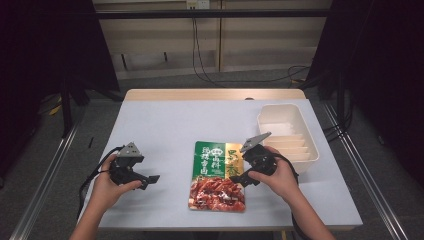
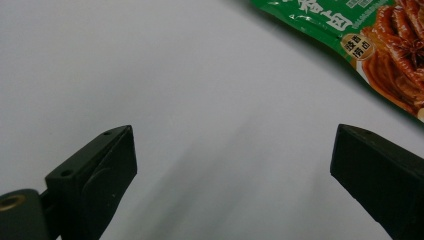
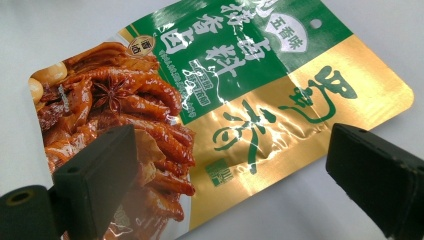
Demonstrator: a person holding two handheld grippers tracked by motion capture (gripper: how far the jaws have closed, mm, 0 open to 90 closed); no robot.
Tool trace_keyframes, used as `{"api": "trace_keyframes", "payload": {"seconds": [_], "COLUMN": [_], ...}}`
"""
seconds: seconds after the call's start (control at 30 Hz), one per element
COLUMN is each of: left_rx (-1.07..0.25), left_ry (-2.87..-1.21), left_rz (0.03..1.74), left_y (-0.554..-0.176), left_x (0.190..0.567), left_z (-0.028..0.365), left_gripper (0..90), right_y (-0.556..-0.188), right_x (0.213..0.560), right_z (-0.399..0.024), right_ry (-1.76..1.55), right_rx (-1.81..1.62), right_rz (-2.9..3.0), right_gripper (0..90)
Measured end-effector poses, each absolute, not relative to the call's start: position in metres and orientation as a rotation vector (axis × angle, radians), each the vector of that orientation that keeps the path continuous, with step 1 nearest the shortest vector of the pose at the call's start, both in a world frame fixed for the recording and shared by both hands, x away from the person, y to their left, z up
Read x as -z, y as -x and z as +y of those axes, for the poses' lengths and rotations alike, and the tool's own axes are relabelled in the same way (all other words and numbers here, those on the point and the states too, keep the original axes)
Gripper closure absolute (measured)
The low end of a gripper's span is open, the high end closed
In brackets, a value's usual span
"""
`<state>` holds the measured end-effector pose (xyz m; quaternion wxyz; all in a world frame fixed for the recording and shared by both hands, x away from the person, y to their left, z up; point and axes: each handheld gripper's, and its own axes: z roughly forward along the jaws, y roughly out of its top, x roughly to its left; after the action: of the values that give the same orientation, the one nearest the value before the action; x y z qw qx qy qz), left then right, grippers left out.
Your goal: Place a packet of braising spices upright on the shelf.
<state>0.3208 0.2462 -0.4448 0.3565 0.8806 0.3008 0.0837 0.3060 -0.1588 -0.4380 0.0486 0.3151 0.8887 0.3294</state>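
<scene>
High view: I hold my left gripper at about 8 o'clock on the white table, low over bare surface, its tip pointing toward 3 o'clock. My left hand wraps its body from behind. My right gripper sits at about 5 o'clock from the table's centre, over the right edge of the sauce packet; my right hand grips it from the 4 o'clock side.

The sauce packet lies flat near the front middle of the table, between my two grippers, its green and gold top toward 12 o'clock and its picture of braised food toward 6 o'clock. A white plastic bin stands at about 2 o'clock, just beside my right gripper.

Left gripper view: my jaws stand wide apart over bare table, holding nothing; a corner of the packet lies at 1 o'clock.

Right gripper view: my jaws stand wide apart above the packet, holding nothing; I cannot tell whether either jaw touches it.
</scene>
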Motion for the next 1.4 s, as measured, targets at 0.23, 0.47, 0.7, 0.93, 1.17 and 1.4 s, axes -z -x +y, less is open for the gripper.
{"api": "trace_keyframes", "payload": {"seconds": [0.23, 0.47, 0.7, 0.93, 1.17, 1.4], "left_rx": [-0.199, -0.169, -0.160, -0.164, -0.158, -0.168], "left_ry": [-2.244, -2.219, -2.220, -2.233, -2.247, -2.268], "left_rz": [0.791, 0.803, 0.771, 0.762, 0.754, 0.741], "left_y": [-0.321, -0.324, -0.324, -0.323, -0.322, -0.322], "left_x": [0.446, 0.445, 0.444, 0.444, 0.446, 0.447], "left_z": [0.250, 0.253, 0.253, 0.252, 0.251, 0.249], "left_gripper": [1.6, 0.0, 0.0, 0.0, 0.0, 0.0], "right_y": [-0.309, -0.319, -0.334, -0.352, -0.369, -0.384], "right_x": [0.443, 0.438, 0.434, 0.432, 0.431, 0.440], "right_z": [-0.151, -0.141, -0.136, -0.129, -0.122, -0.115], "right_ry": [-0.947, -0.950, -0.998, -0.994, -0.966, -0.954], "right_rx": [-0.983, -0.911, -0.893, -0.848, -0.822, -0.787], "right_rz": [2.738, 2.779, 2.786, 2.820, 2.819, 2.848], "right_gripper": [6.0, 4.6, 2.7, 4.9, 7.2, 12.2]}}
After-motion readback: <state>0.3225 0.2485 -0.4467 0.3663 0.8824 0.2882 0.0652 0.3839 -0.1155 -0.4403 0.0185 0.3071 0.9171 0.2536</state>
